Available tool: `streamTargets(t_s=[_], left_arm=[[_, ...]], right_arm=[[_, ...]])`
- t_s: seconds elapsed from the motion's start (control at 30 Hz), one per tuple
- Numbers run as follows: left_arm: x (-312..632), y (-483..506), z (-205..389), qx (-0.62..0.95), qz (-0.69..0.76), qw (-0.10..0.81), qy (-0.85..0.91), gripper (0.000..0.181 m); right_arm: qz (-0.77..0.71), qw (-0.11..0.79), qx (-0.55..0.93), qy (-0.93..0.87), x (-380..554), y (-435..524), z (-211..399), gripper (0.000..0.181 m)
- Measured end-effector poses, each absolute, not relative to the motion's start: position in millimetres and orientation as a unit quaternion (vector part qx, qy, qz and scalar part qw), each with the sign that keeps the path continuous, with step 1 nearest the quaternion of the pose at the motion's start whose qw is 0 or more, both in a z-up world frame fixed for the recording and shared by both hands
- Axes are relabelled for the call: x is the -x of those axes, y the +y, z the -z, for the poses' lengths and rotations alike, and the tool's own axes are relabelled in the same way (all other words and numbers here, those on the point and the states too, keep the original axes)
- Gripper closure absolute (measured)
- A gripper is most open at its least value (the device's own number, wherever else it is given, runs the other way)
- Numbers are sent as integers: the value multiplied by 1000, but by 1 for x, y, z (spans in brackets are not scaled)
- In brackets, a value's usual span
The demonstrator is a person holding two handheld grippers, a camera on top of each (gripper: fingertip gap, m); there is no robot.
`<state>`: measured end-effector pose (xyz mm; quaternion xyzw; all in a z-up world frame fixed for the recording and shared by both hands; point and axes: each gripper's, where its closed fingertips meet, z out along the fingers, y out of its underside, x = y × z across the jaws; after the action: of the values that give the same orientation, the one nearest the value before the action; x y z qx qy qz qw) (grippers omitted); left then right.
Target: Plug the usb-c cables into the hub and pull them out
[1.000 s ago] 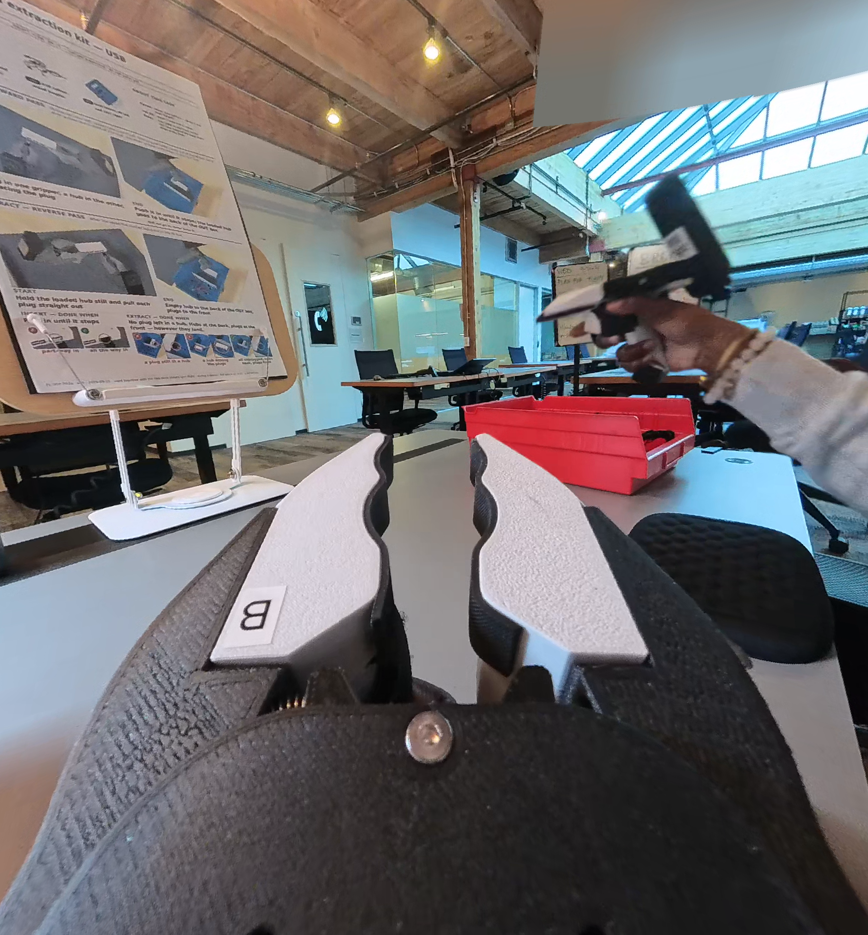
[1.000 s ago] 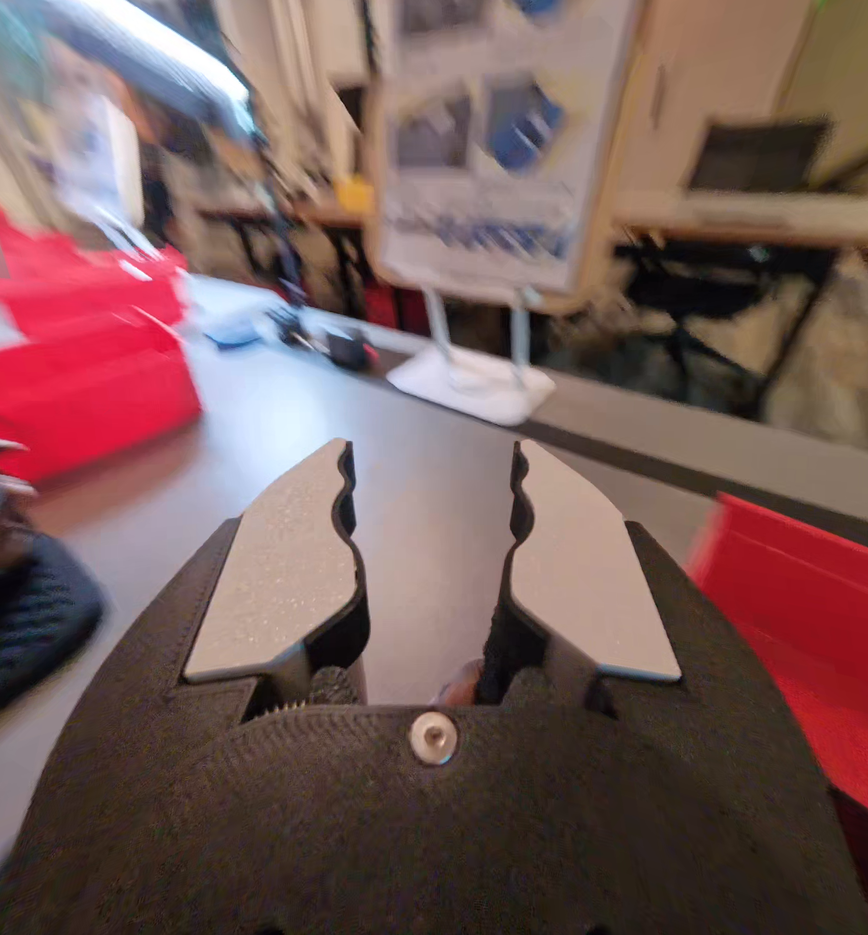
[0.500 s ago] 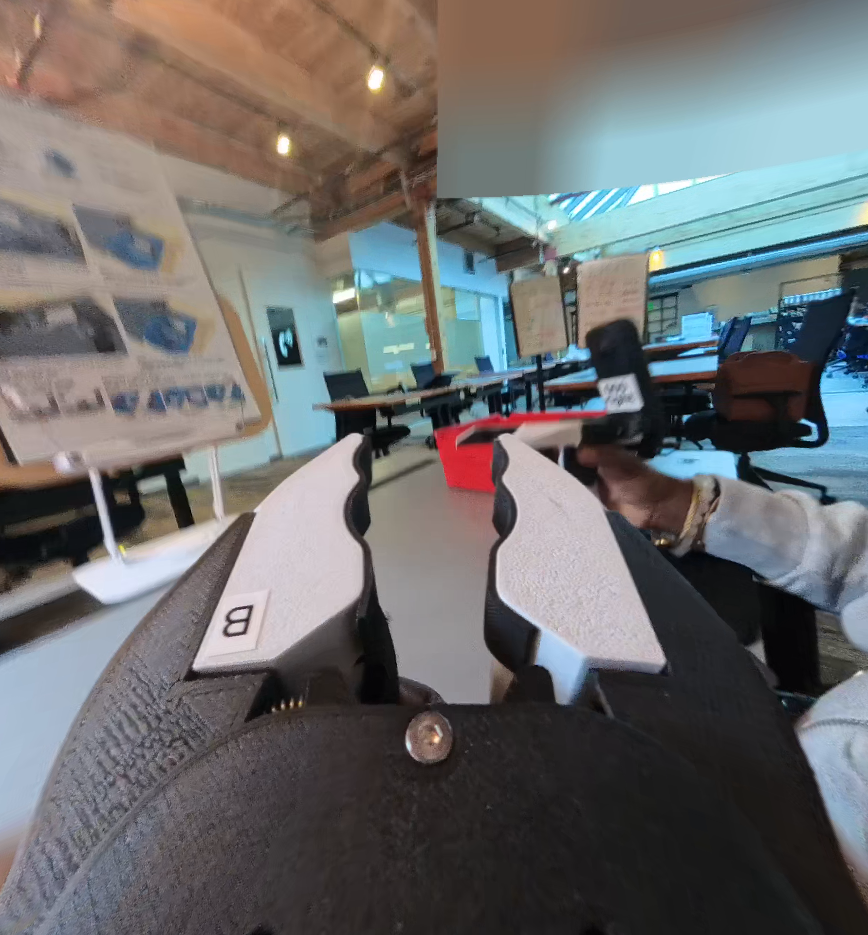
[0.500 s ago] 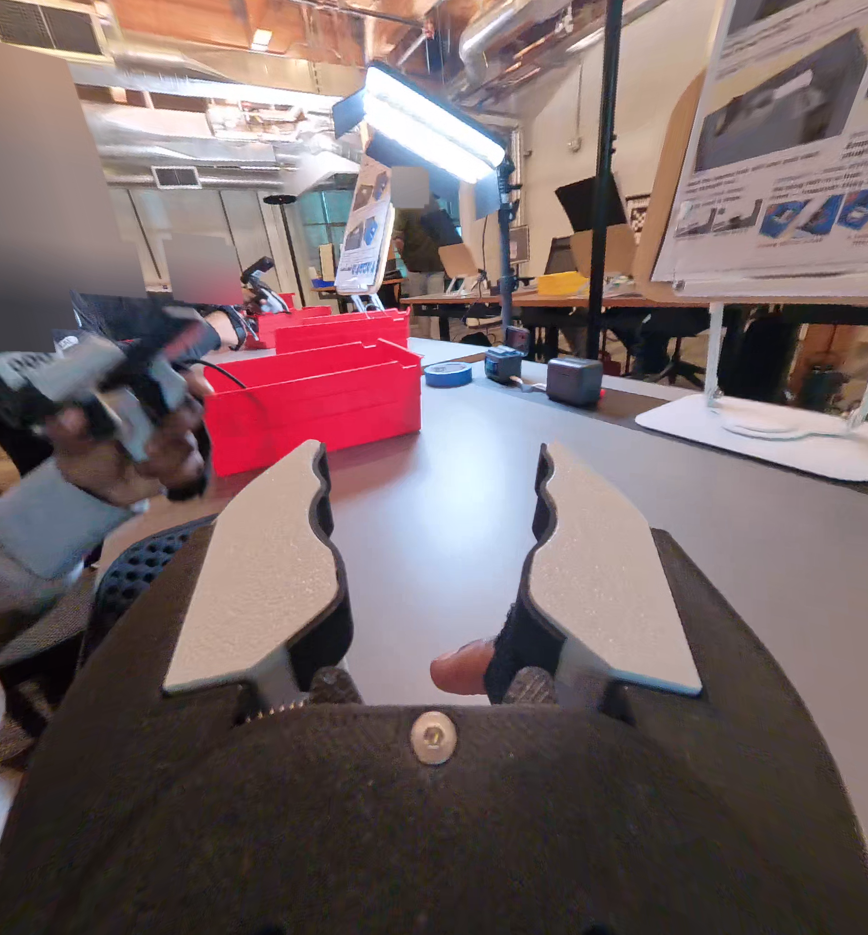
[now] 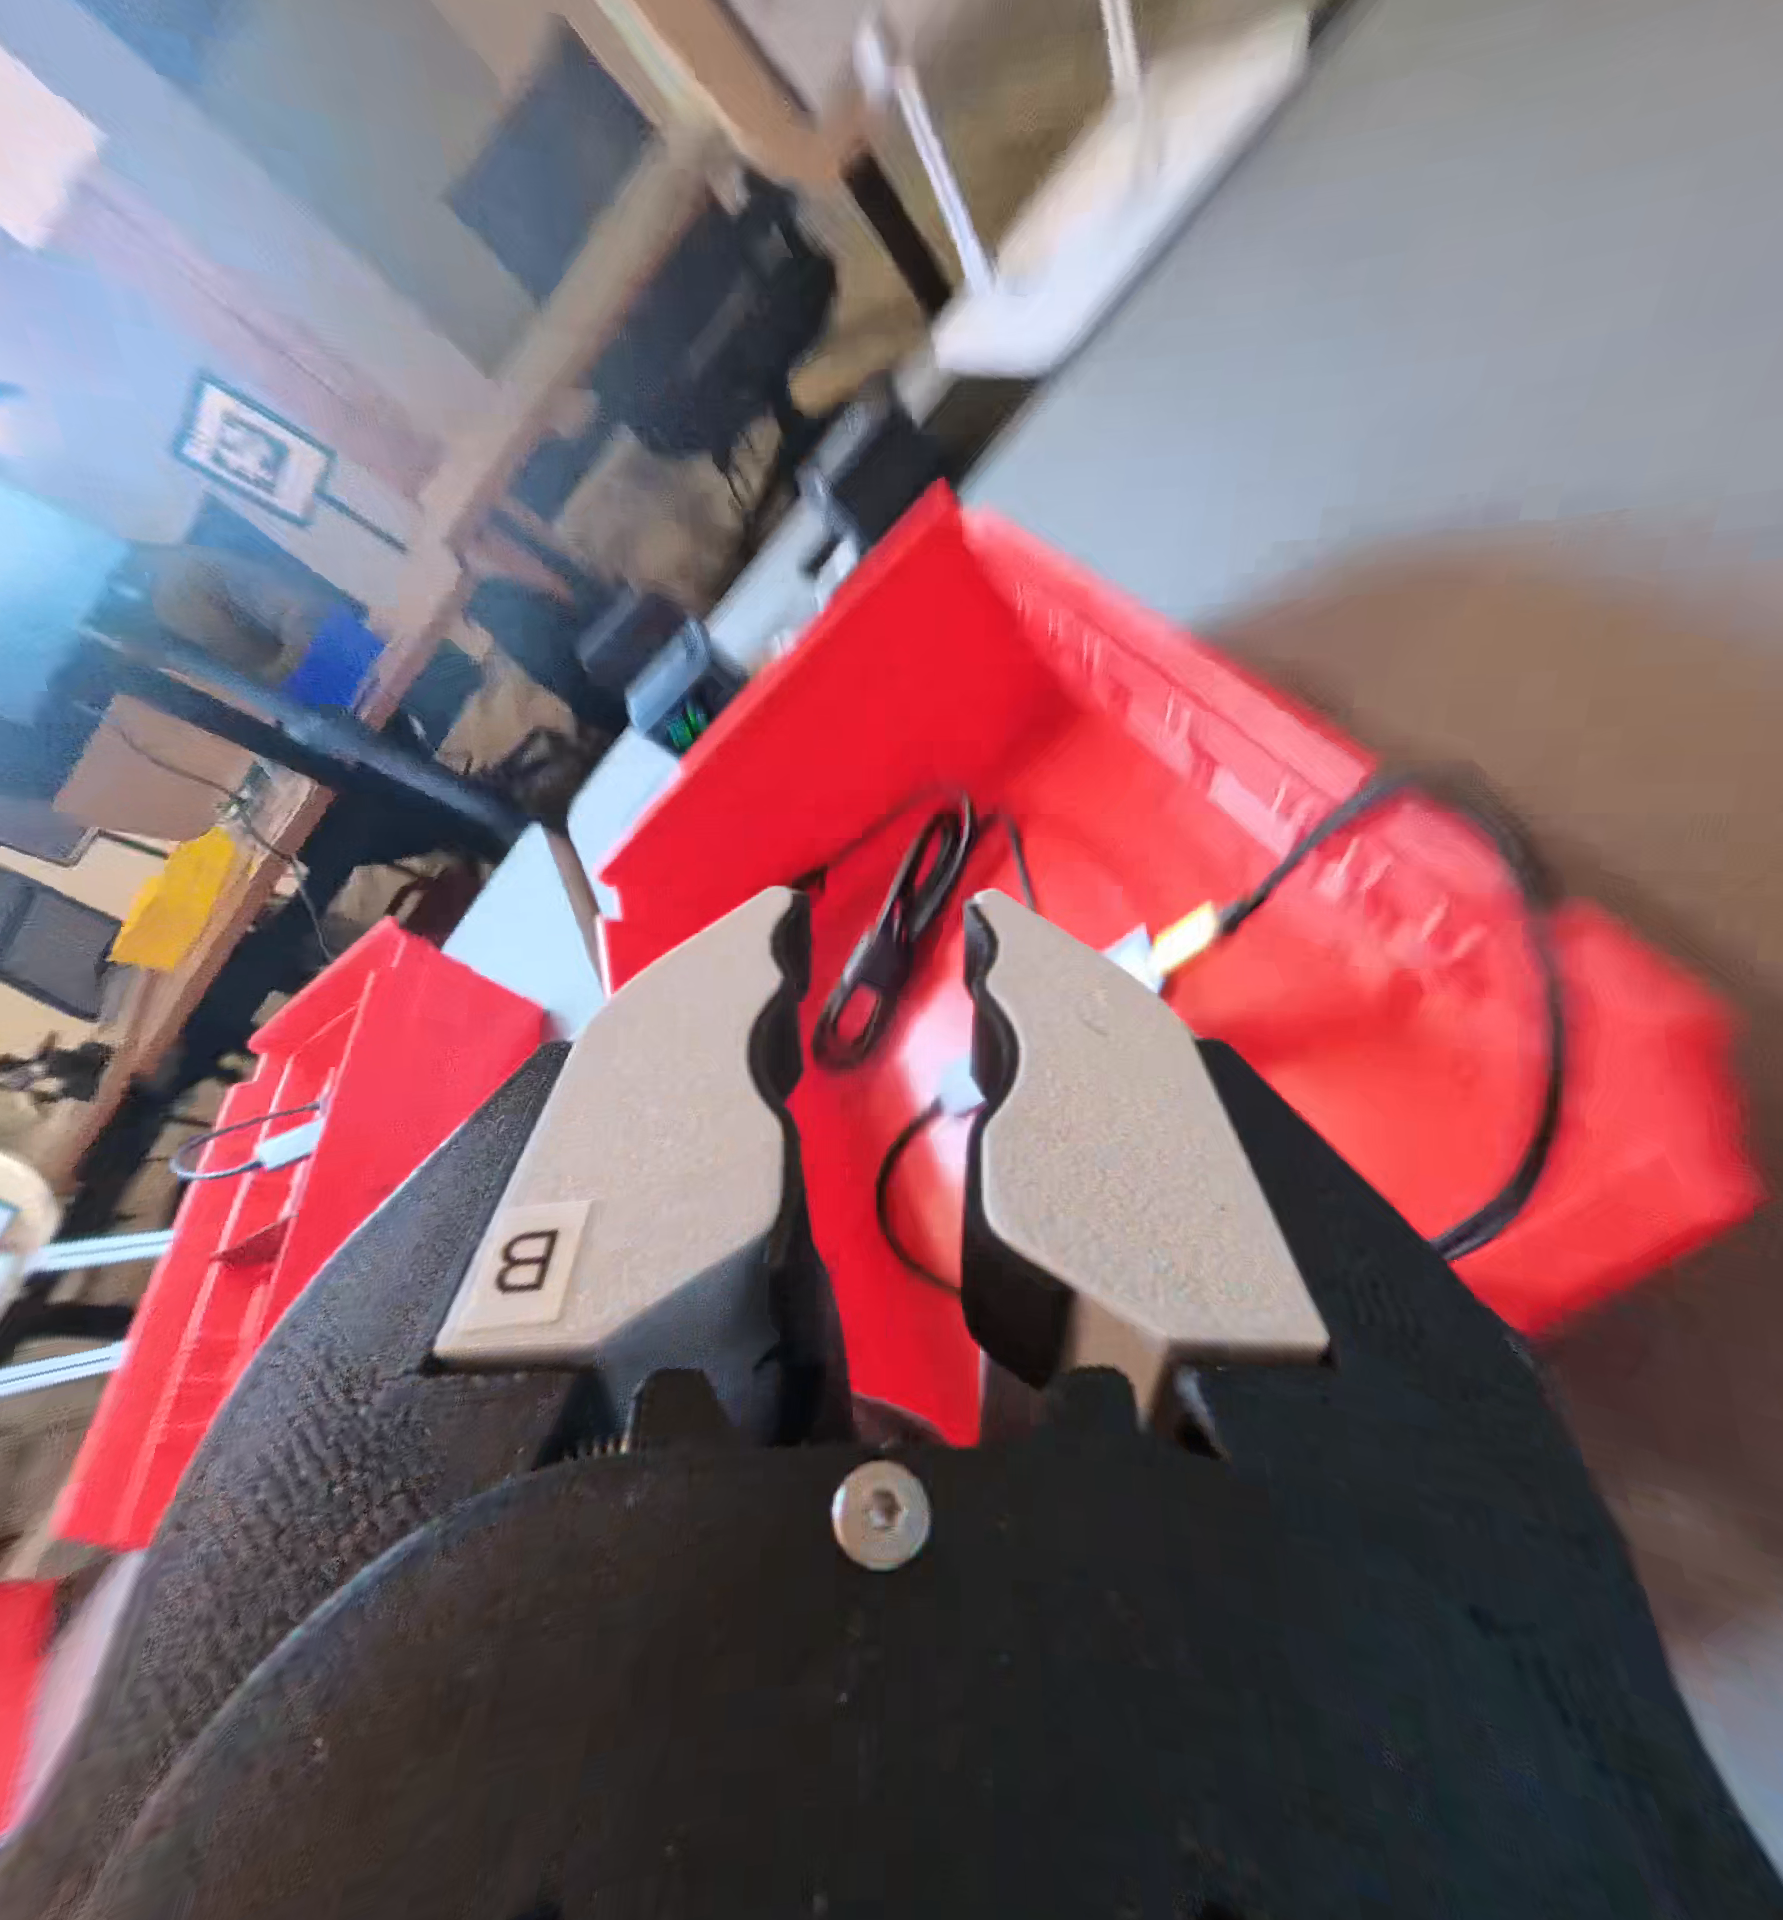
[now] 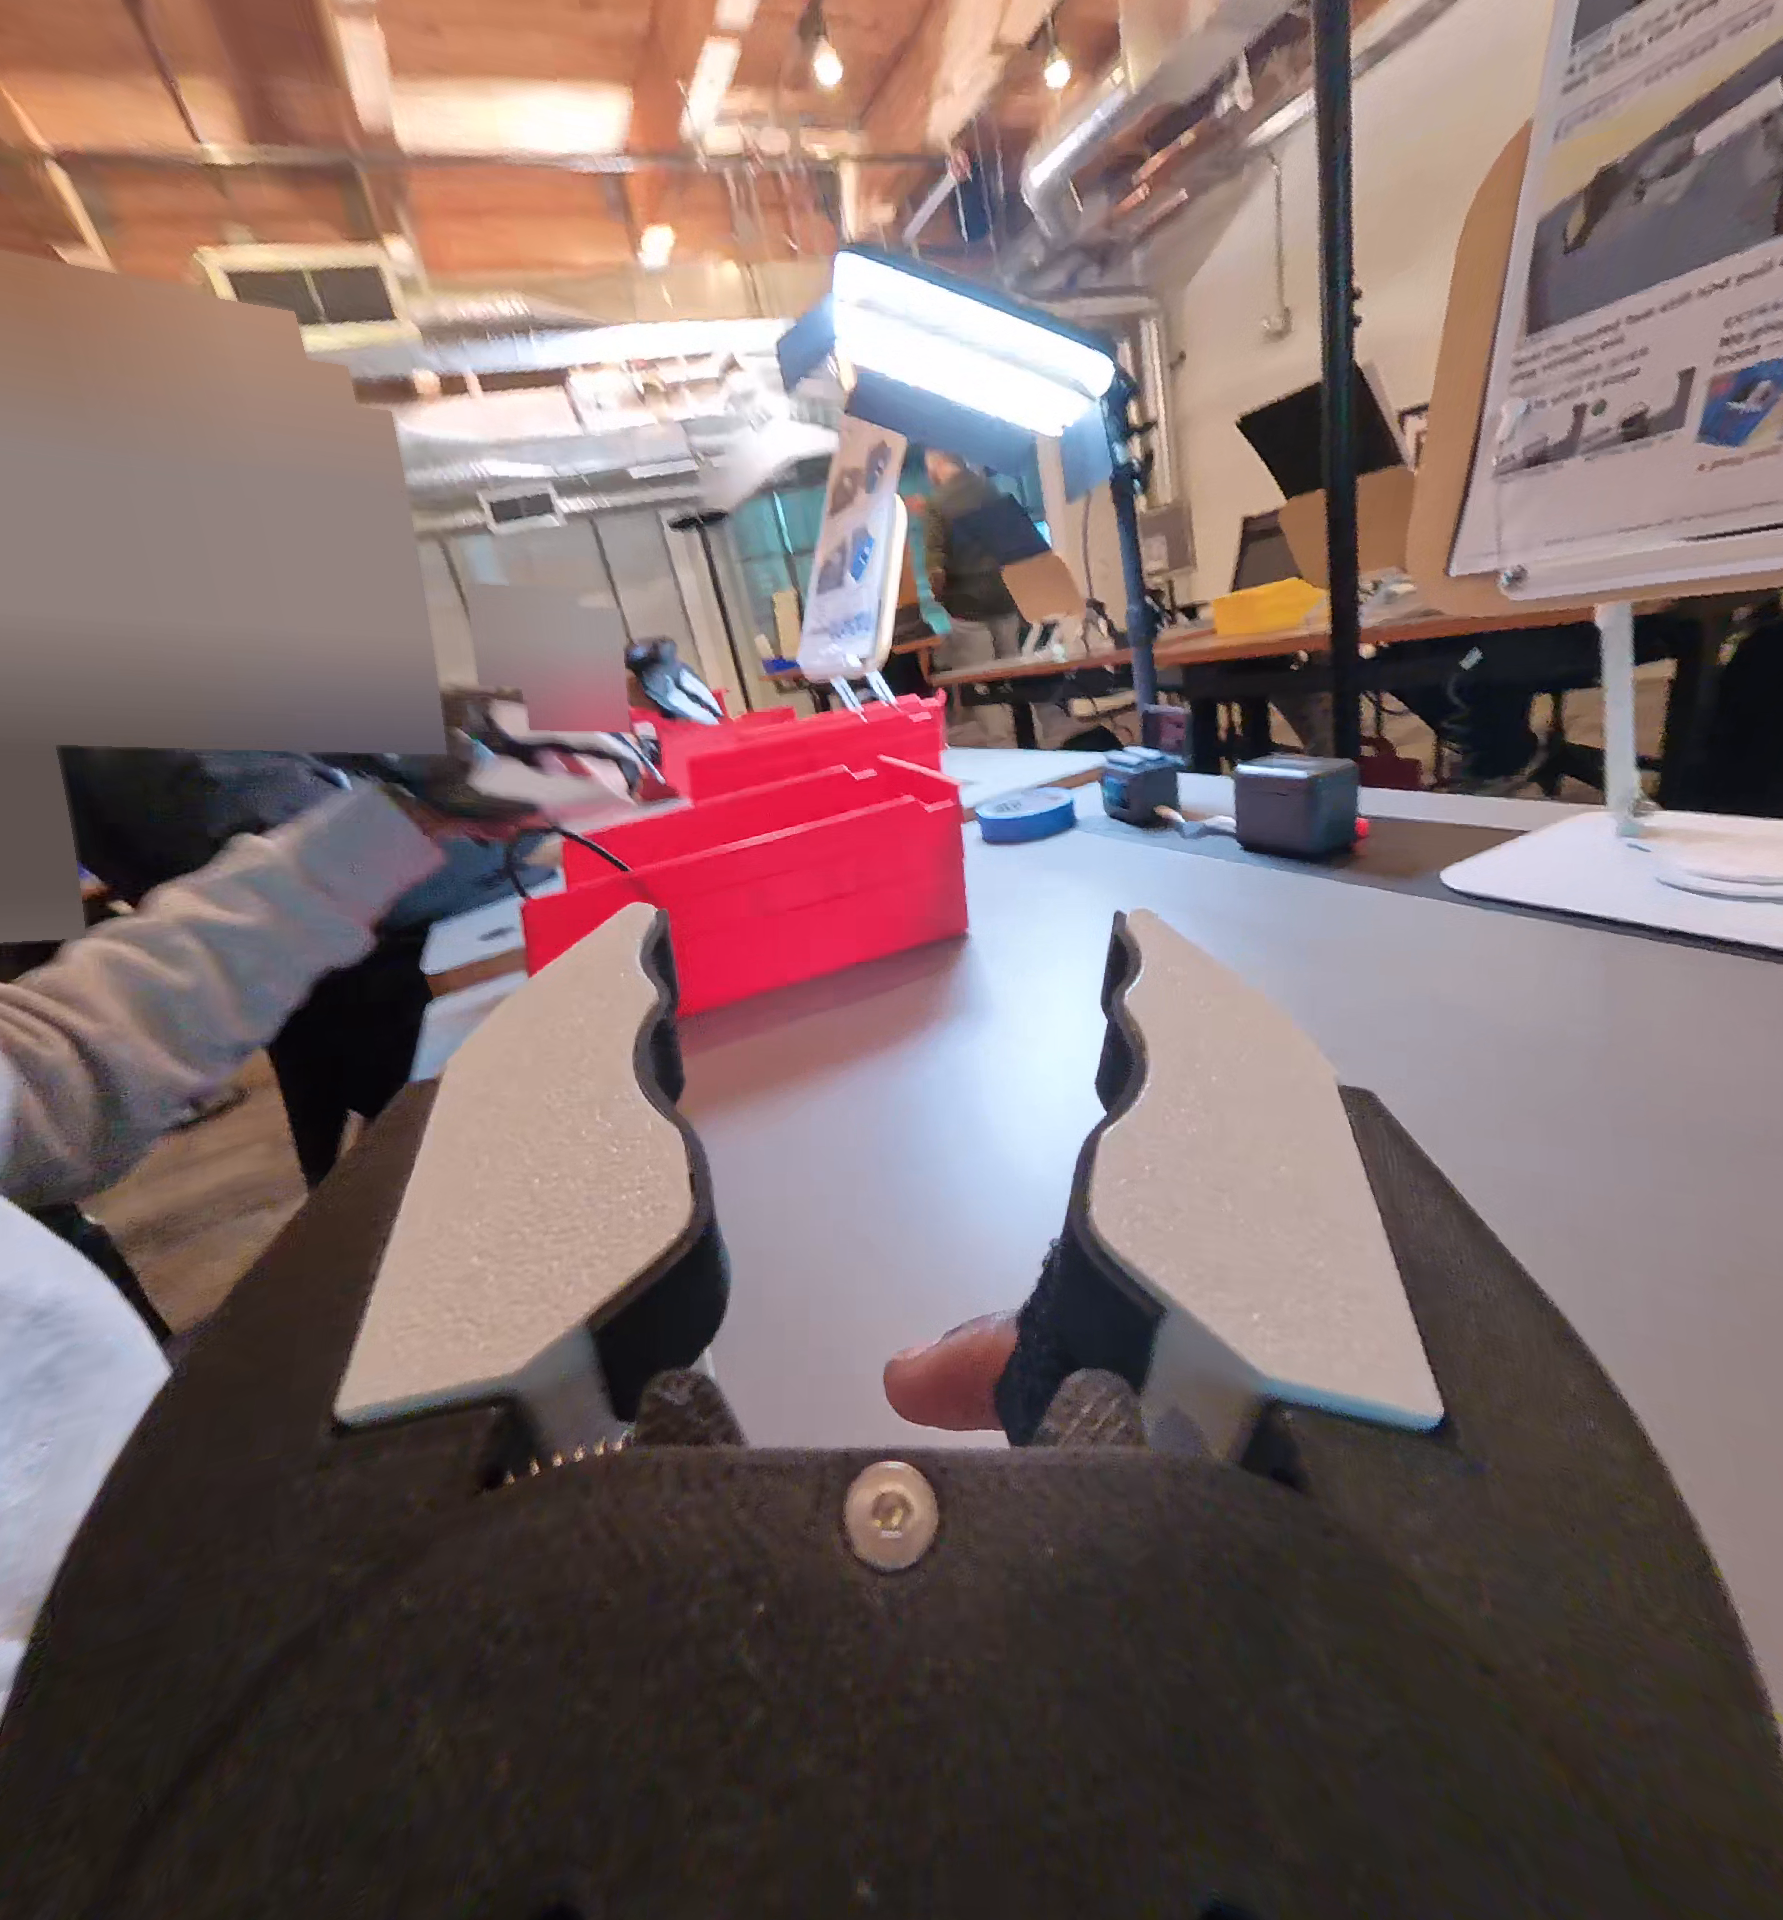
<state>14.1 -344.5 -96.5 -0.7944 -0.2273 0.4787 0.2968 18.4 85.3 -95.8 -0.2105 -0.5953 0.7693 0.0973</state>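
Observation:
My left gripper [image 5: 882,914] is open and empty, tilted over a red bin [image 5: 866,675]. A coiled black cable [image 5: 897,935] lies on the bin floor just beyond the fingertips. Another black cable [image 5: 1536,1039] hangs over the bin's right wall, and a small white connector [image 5: 954,1091] shows between the fingers. I cannot make out a hub; this view is blurred. My right gripper [image 6: 887,920] is open wide and empty above the grey table [image 6: 1489,1143]. In the right wrist view the left gripper [image 6: 544,769] shows blurred over the red bin [image 6: 814,894].
A second red bin [image 5: 347,1091] with a cable stands left of the first. A blue tape roll [image 6: 1027,816], two dark cubes [image 6: 1292,805] and the white base of an instruction board [image 6: 1697,883] stand at the table's far side. A grey sleeve [image 6: 191,987] reaches in at left. There is about 45 cm between the tips of the two grippers.
My left gripper has swung over to the red bin and tilted down into it. My right gripper has opened a little wider and stays above the table.

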Motion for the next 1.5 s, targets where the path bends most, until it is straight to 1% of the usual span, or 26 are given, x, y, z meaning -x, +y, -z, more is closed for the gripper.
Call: streamTargets(t_s=[0.1,0.17,0.2,0.27,0.4,0.5,0.57,0.6,0.7,0.77,1.03,1.23,1.37,1.5], left_arm=[[5,-365,162,876,-413,166,-185,152],[8,-364,189,906,-365,140,-161,145],[9,-363,199,916,-344,131,-157,139],[13,-363,211,926,-331,105,-145,130],[29,-364,220,920,-372,63,-106,128],[39,-369,222,908,-408,46,-89,132],[43,-374,225,898,-432,29,-72,144],[42,-375,229,898,-433,31,-73,157],[45,-375,222,877,-468,51,-94,169],[44,-374,208,863,-483,79,-125,171],[41,-374,105,768,-550,229,-235,172],[34,-369,24,682,-591,335,-272,172],[24,-347,-31,616,-603,426,-274,172],[10,-302,-70,575,-565,532,-258,172]], right_arm=[[-800,74,217,-555,-18,94,85,107],[-820,54,226,-522,-16,104,78,110],[-834,40,228,-501,-16,109,73,112],[-861,11,236,-451,-14,123,64,120],[-890,-15,254,-378,-9,149,56,129],[-892,-3,250,-376,-10,151,54,131],[-886,6,245,-394,-11,145,56,130],[-882,8,244,-403,-12,142,57,130],[-875,8,247,-416,-11,138,60,130],[-877,3,252,-410,-9,140,61,131],[-872,8,267,-411,-5,141,64,135],[-871,7,264,-415,-6,140,64,137],[-868,7,259,-424,-8,137,65,138],[-862,12,251,-440,-10,132,66,138]])
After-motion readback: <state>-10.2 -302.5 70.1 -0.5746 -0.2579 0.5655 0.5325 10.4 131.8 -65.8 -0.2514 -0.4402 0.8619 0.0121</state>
